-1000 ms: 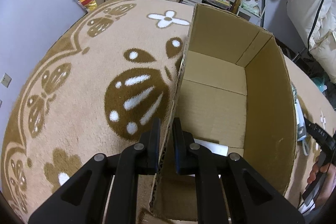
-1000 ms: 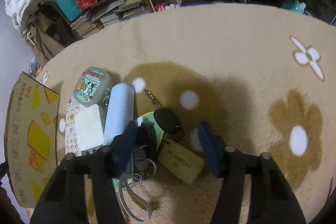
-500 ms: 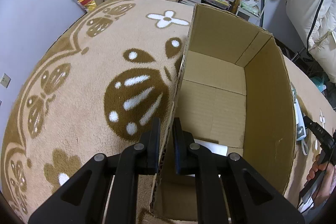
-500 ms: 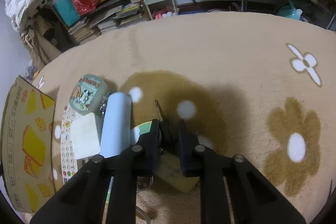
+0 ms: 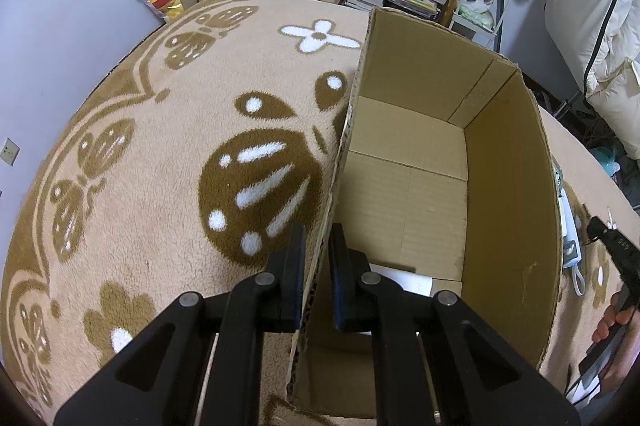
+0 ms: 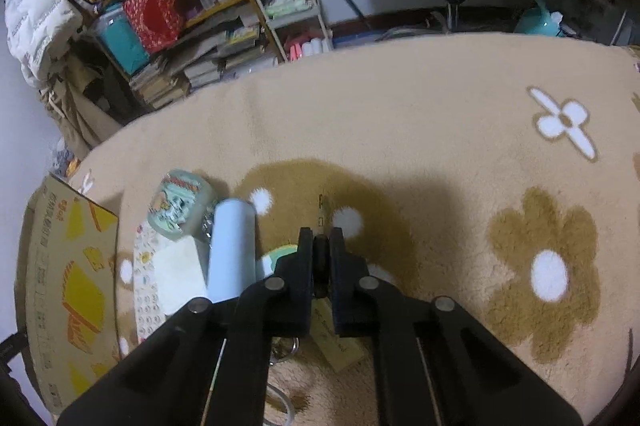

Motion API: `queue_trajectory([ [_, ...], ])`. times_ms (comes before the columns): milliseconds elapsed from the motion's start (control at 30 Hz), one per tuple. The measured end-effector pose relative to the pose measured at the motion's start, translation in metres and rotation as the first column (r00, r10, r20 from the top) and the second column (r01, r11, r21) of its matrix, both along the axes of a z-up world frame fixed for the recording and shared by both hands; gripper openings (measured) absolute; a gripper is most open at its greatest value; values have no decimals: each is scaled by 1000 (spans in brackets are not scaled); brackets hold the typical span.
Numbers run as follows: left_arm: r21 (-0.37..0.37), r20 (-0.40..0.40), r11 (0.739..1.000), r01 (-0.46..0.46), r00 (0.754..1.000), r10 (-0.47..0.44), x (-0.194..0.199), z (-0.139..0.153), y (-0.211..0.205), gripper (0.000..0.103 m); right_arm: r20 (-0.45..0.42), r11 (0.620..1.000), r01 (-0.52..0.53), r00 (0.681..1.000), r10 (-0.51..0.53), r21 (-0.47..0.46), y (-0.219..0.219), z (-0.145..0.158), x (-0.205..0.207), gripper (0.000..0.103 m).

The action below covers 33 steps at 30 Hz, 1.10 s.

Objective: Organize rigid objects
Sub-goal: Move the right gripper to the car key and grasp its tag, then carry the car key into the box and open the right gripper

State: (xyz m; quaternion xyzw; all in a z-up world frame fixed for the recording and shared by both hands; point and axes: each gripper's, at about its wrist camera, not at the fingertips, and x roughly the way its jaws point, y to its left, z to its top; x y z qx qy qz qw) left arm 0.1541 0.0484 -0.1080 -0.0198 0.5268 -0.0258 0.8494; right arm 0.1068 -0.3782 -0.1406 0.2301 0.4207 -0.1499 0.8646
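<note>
On the flowered rug, the right gripper (image 6: pixel 321 258) is pinching a black key fob (image 6: pixel 320 260) beside the pale blue cylinder (image 6: pixel 232 250).
Left gripper (image 5: pixel 317 266) is clamping the cardboard box (image 5: pixel 508 210) wall; next, the fob probably needs carrying left into the box.

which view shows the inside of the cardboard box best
The left wrist view: it looks straight into the open cardboard box, showing floor and inner walls. The right wrist view shows only its printed outer side at the left edge.
</note>
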Motion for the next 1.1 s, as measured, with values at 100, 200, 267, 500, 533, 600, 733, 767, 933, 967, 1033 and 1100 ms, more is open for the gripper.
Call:
queue_trajectory([
  [100,17,7,1000,11,1000,-12,-1,1,-2,10,50,1000,-14,999,14,-10,4,18,-2,9],
  [200,21,9,1000,15,1000,-15,-2,1,-2,10,88,999,-32,996,33,-13,11,34,-3,9],
  [267,11,6,1000,10,1000,-10,-2,1,-2,10,108,999,-42,993,44,-22,15,43,-4,9],
  [500,1,-1,1000,7,1000,-7,-2,2,-1,10,204,995,-101,974,103,-18,38,83,-7,9],
  [533,-1,-1,1000,5,1000,-5,-2,2,0,10,218,993,-114,969,117,-24,42,87,-7,9],
  [600,-10,-2,1000,-1,1000,1,-2,3,0,10,255,988,-149,954,155,-46,56,98,-7,9],
  [733,-10,-3,1000,0,1000,0,-1,4,0,10,300,975,-212,928,222,-67,83,121,1,9],
  [767,-8,-3,1000,1,1000,-1,-1,4,0,10,307,973,-220,923,230,-68,88,124,3,9],
  [933,-4,-5,1000,3,1000,-3,-1,4,0,10,330,947,-310,888,320,-83,128,143,14,9],
  [967,-2,-5,1000,3,1000,-3,-1,5,-1,10,331,938,-335,879,343,-85,138,146,17,9],
  [1033,13,-2,1000,9,1000,-9,-1,5,-2,10,330,923,-374,863,382,-90,159,150,22,9],
  [1100,23,0,1000,14,1000,-14,-2,5,-3,10,330,909,-408,849,413,-87,176,152,26,9],
])
